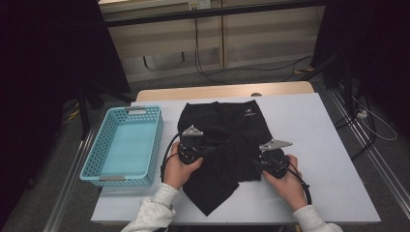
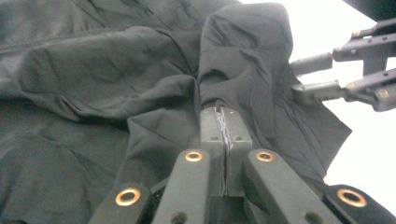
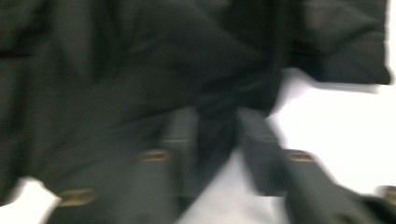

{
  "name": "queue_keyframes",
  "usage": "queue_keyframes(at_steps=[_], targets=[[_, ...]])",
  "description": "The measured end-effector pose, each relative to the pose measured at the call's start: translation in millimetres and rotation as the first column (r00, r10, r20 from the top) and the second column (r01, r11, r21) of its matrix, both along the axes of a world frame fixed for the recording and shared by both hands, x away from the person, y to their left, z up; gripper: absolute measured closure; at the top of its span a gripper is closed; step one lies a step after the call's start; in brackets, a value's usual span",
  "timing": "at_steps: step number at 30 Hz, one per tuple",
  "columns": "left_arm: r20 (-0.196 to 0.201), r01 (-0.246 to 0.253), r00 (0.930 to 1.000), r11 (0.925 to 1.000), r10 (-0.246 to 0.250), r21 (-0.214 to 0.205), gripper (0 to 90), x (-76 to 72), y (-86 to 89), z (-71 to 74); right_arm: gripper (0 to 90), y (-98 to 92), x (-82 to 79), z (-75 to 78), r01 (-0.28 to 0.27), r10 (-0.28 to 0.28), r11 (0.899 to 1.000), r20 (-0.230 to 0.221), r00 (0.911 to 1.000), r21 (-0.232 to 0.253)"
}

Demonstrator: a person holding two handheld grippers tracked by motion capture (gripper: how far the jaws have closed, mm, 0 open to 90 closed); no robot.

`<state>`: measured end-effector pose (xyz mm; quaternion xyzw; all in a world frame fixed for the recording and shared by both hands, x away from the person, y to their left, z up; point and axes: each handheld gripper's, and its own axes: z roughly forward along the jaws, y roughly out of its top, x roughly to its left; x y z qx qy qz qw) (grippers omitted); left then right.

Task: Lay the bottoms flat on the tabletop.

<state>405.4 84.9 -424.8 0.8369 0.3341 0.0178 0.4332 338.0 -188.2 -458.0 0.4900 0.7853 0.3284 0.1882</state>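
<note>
a black garment [image 1: 220, 145] is spread on the white table [image 1: 329, 159], rumpled and partly folded over itself, with a small pale logo [image 1: 250, 114] seen on its far part and one corner hanging toward the near edge of the table. a blue basket [image 1: 126, 145] is set on the table just left of the garment, apart from it. the left gripper [image 1: 205, 151] is held in the left hand [image 1: 180, 169] at the garment's left side, its jaws pointing right across the cloth. in the left gripper view the left gripper [image 2: 225, 122] is seen with its jaws pressed together on a bunched fold of the garment [image 2: 116, 93], a thin edge of cloth being pinched between the pads. the right gripper [image 1: 258, 164] is held in the right hand [image 1: 286, 181] at the garment's right side, pointing left toward the other one. in the right gripper view, which is blurred, the right gripper [image 3: 219, 135] is seen with a gap between its jaws and dark cloth [image 3: 140, 70] lying in that gap; whether the pads press on it cannot be told. in the left gripper view the right gripper [image 2: 310, 77] is also seen farther off, its two fingers [image 2: 313, 63] slightly parted at the edge of a raised fold. both sleeves [image 1: 154, 212] are pale and come in from the near edge.
</note>
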Motion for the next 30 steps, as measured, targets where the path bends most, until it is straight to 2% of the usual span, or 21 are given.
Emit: queue_keyframes(at_steps=[2,3,5,8,10,12,15,18,21,25,30], targets=[[-0.013,0.016,0.9998,0.9999,-0.016,-0.001,88.9,-2.5,-2.7,-0.9,89.1,0.8,-1.4,-0.1,-0.029,0.029,0.999,-0.004,0.9996,0.013],[-0.018,0.021,0.9996,0.9998,-0.021,-0.008,88.8,-4.0,-4.5,-1.1,89.4,-0.3,-2.7,1.2,-0.034,0.035,0.999,-0.019,0.9992,0.024],[-0.016,0.038,0.9991,0.9993,-0.038,-0.001,88.8,-6.9,-9.6,-0.9,89.6,-5.8,-8.2,4.7,-0.042,0.043,0.999,-0.036,0.9984,0.01],[-0.022,0.079,0.9966,0.9969,-0.079,0.004,88.6,-11.7,-18.7,-1.1,89.6,-21.9,-19.4,12.2,-0.029,0.03,0.999,-0.036,0.9989,0.03],[-0.036,0.116,0.9926,0.9932,-0.116,-0.008,88.0,-14.6,-26.4,-2.8,89.6,-34.1,-27.9,16.6,-0.018,0.02,0.999,-0.038,0.9991,0.051],[-0.048,0.143,0.9885,0.9896,-0.144,-0.008,87.5,-17.4,-33.2,-2.8,89.6,-44.4,-36.8,19.0,-0.006,0.008,0.999,-0.037,0.9993,0.05],[-0.055,0.171,0.9838,0.9853,-0.171,-0.011,83.9,-20.1,-39.0,-0.2,89.5,-58.4,-47.9,17.3,0.009,-0.007,0.999,-0.06,0.9982,0.048],[-0.037,0.172,0.9842,0.9847,-0.173,-0.028,77.4,-19.5,-39.7,5.7,89.5,-69.8,-58.2,15.0,0.019,-0.015,0.998,-0.077,0.9969,0.052],[-0.014,0.154,0.9878,0.9869,-0.155,-0.046,66.1,-17.2,-38.3,10.9,89.4,-80.6,-67.8,13.0,0.032,-0.028,0.998,-0.087,0.9958,0.047],[0.026,0.132,0.991,0.9902,-0.131,-0.045,51.8,-14.3,-36.8,13.3,89.2,-93.8,-79.0,11.0,0.053,-0.047,0.997,-0.106,0.9933,0.053],[0.037,0.123,0.9919,0.9914,-0.122,-0.043,46.9,-11.6,-37.1,15.2,89.2,-101.4,-90.2,11.1,0.069,-0.063,0.996,-0.113,0.9916,0.05]])
